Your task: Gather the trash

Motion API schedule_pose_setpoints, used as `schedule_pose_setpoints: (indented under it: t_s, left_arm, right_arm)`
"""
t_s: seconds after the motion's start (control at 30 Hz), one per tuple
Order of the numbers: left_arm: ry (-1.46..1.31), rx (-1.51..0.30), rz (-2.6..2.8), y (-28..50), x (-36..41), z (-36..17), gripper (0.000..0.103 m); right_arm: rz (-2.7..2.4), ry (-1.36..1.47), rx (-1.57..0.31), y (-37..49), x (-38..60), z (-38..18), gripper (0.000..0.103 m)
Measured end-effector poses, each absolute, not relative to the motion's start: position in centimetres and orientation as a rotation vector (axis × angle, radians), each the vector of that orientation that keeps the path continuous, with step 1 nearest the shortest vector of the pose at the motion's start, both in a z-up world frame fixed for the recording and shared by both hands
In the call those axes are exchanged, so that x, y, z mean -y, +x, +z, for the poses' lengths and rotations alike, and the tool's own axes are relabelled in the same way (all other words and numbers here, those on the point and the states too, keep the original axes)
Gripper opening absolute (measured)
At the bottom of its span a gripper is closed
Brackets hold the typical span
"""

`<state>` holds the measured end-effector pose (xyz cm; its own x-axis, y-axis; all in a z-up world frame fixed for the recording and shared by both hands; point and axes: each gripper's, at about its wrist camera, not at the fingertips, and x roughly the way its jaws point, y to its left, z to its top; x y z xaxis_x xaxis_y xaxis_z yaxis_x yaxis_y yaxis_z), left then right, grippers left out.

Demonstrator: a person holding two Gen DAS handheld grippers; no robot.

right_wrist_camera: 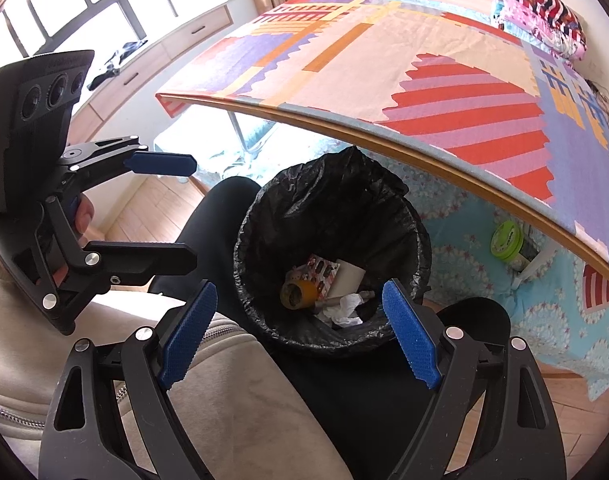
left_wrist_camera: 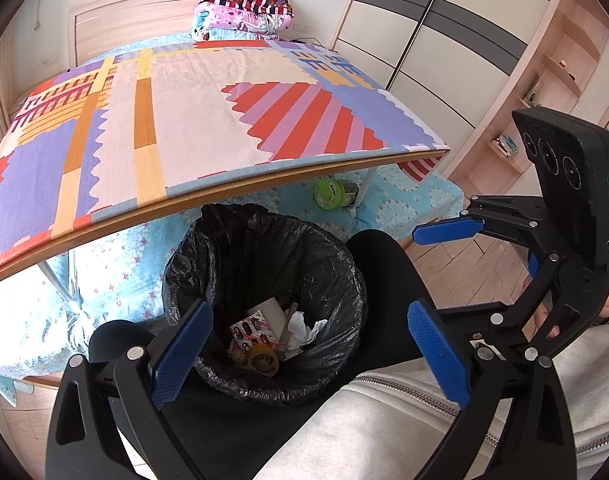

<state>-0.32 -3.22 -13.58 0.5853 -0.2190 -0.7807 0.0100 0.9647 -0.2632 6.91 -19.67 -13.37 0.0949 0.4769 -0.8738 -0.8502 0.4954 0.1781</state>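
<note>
A bin lined with a black bag (left_wrist_camera: 324,264) (right_wrist_camera: 408,224) stands between the person's knees, under the table edge. Inside lie a tape roll (left_wrist_camera: 263,357) (right_wrist_camera: 298,290), a crumpled white tissue (left_wrist_camera: 304,330) (right_wrist_camera: 344,308), a red printed packet (left_wrist_camera: 250,326) (right_wrist_camera: 322,272) and a white card (right_wrist_camera: 348,276). My left gripper (left_wrist_camera: 310,352) is open and empty just above the bin's near rim. My right gripper (right_wrist_camera: 300,336) is open and empty over the bin too; it also shows in the left wrist view (left_wrist_camera: 432,272). The left gripper shows in the right wrist view (right_wrist_camera: 176,212).
A table (left_wrist_camera: 176,120) (right_wrist_camera: 424,68) with a colourful patterned cloth overhangs the bin. A green tape roll (left_wrist_camera: 330,194) (right_wrist_camera: 504,240) lies on the blue bedspread under the table by a leg. Folded bedding (left_wrist_camera: 244,8), a wardrobe (left_wrist_camera: 436,28) and shelves stand behind.
</note>
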Motion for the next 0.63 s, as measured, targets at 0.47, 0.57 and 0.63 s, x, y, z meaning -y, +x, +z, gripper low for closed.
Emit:
schedule_pose_setpoints:
  t_s: [0.47, 0.57, 0.63]
  left_arm:
    - [-0.229, -0.942, -0.133, -0.28, 3.41, -13.52, 0.095]
    - [-0.229, -0.945, -0.13, -0.23, 3.38, -13.58, 0.095]
    - [-0.228, -0.942, -0.131, -0.26, 3.37, -13.55, 0.095]
  right_arm:
    - [1.033, -0.43, -1.073, 6.62, 19.54, -13.16, 0.085]
    - [1.031, -0.43, -1.077, 6.71, 19.54, -13.23, 0.085]
    - [1.027, -0.429, -1.076, 6.77, 19.65, -13.13, 0.085]
